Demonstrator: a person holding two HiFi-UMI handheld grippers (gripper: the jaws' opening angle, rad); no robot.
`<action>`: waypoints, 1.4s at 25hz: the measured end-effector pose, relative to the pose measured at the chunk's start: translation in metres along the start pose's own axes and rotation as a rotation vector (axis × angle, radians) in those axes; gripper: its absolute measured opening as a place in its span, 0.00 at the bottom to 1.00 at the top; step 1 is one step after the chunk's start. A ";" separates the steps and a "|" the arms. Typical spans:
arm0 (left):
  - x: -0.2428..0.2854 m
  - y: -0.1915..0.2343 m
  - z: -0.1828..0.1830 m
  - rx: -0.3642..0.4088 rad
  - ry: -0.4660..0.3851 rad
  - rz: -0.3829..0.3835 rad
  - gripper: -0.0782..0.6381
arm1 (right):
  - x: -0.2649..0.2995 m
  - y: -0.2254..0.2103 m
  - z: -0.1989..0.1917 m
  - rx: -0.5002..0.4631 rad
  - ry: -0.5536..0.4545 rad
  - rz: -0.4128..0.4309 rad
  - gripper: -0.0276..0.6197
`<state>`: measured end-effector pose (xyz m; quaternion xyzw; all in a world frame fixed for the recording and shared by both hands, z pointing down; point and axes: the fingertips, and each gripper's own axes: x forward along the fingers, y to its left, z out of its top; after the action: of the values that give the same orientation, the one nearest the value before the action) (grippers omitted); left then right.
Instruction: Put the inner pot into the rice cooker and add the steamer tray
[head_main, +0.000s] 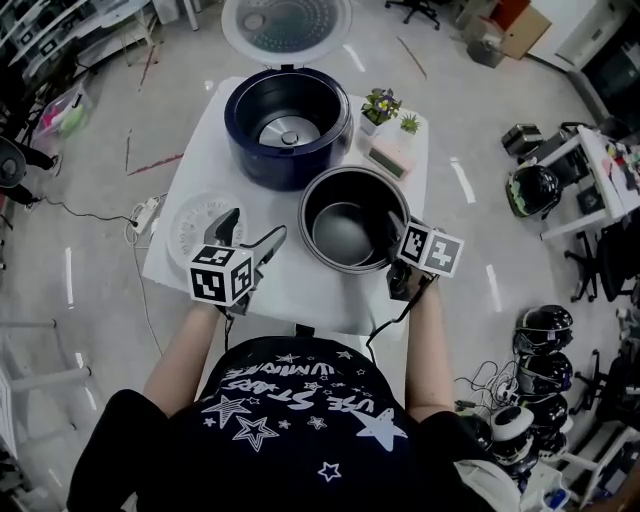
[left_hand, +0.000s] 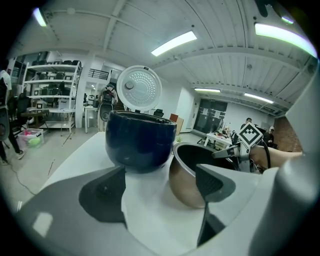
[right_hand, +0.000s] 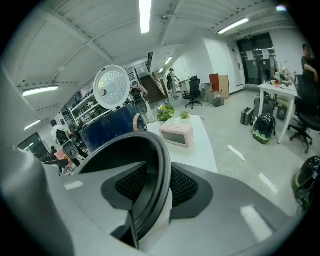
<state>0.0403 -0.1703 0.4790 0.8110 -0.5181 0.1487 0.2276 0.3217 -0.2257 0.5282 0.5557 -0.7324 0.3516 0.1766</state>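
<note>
Rim of inner pot (right_hand: 125, 145) hides, clamped in right gripper (right_hand: 159, 187); left gripper (left_hand: 161, 187) gapes.

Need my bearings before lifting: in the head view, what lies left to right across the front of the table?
White steamer tray → left tongs, open and empty → inner pot → right tongs, closed on the pot's right rim.
</note>
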 end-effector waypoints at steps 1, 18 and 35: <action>0.001 0.000 0.000 -0.002 0.001 -0.001 0.71 | 0.001 -0.002 0.000 -0.002 0.007 -0.009 0.28; 0.054 -0.052 0.002 -0.105 0.168 -0.122 0.65 | -0.002 -0.005 0.001 -0.005 0.009 -0.031 0.17; 0.078 -0.050 -0.029 -0.111 0.331 -0.017 0.29 | -0.015 0.012 0.010 -0.005 -0.043 0.004 0.17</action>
<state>0.1180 -0.1978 0.5306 0.7660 -0.4739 0.2495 0.3556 0.3161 -0.2205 0.5080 0.5613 -0.7378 0.3384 0.1616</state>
